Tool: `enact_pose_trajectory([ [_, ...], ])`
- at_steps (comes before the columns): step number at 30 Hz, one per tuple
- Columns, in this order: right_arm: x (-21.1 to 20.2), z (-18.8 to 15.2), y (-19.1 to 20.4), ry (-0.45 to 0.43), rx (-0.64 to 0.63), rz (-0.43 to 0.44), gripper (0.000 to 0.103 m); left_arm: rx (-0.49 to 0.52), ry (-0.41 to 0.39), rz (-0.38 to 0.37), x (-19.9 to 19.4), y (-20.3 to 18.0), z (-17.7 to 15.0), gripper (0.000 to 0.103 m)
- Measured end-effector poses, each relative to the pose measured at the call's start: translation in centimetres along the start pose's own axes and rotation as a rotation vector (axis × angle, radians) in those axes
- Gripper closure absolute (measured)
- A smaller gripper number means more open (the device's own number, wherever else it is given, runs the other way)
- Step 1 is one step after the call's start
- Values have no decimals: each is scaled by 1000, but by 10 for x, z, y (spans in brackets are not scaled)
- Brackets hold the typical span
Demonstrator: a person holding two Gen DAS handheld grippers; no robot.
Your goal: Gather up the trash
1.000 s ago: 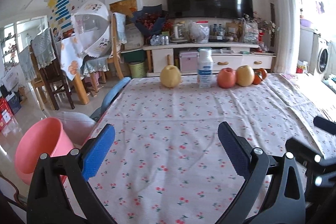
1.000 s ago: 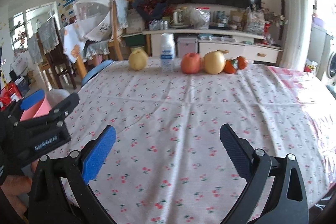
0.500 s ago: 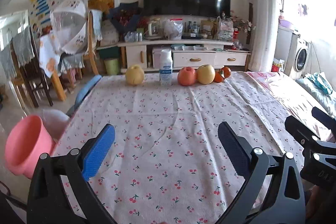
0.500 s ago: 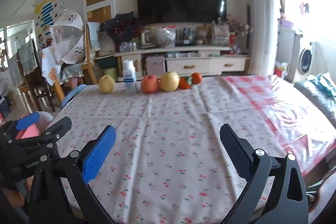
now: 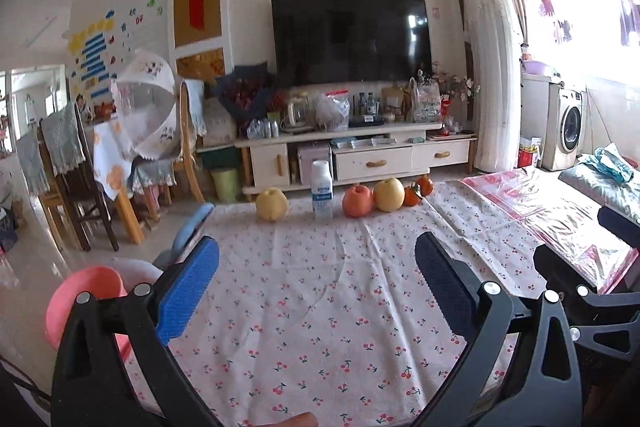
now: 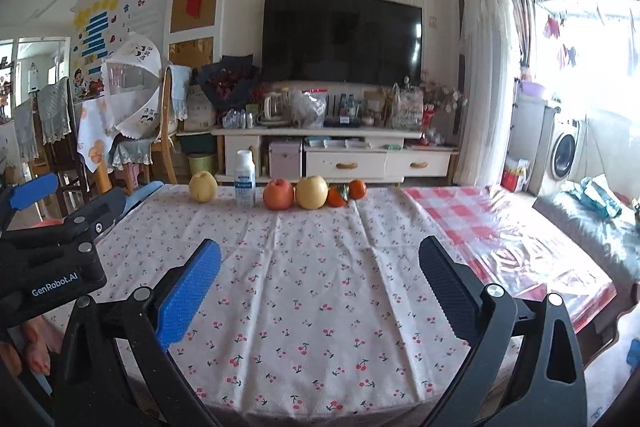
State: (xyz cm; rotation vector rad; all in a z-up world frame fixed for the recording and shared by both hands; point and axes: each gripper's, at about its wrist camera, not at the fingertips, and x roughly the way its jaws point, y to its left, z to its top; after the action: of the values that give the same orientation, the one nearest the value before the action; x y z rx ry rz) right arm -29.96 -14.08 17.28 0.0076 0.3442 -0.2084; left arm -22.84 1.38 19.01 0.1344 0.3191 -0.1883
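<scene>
cherry-print tablecloth (image 5: 312, 299) below; left gripper (image 5: 316, 267) and right gripper (image 6: 320, 267) spread wide, empty.

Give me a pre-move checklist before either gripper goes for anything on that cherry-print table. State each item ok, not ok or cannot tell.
1. Left gripper open and holding nothing: ok.
2. Right gripper open and holding nothing: ok.
3. Pink bin within view beside the table's left edge: ok, seen in the left wrist view.
4. White bottle upright at the far edge, between the yellow pear and the red apple: ok.
5. Which item counts as trash: cannot tell; only the bottle and fruit stand on the tablecloth.
6. Path across the cloth to the far row free of objects: ok.
</scene>
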Motion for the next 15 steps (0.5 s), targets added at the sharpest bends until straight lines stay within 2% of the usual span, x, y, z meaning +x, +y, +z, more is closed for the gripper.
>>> enact_pose_trajectory([
  [15,-28,10,5,-42,-2,4,5,-28,-53,28,-25,14,10,4],
])
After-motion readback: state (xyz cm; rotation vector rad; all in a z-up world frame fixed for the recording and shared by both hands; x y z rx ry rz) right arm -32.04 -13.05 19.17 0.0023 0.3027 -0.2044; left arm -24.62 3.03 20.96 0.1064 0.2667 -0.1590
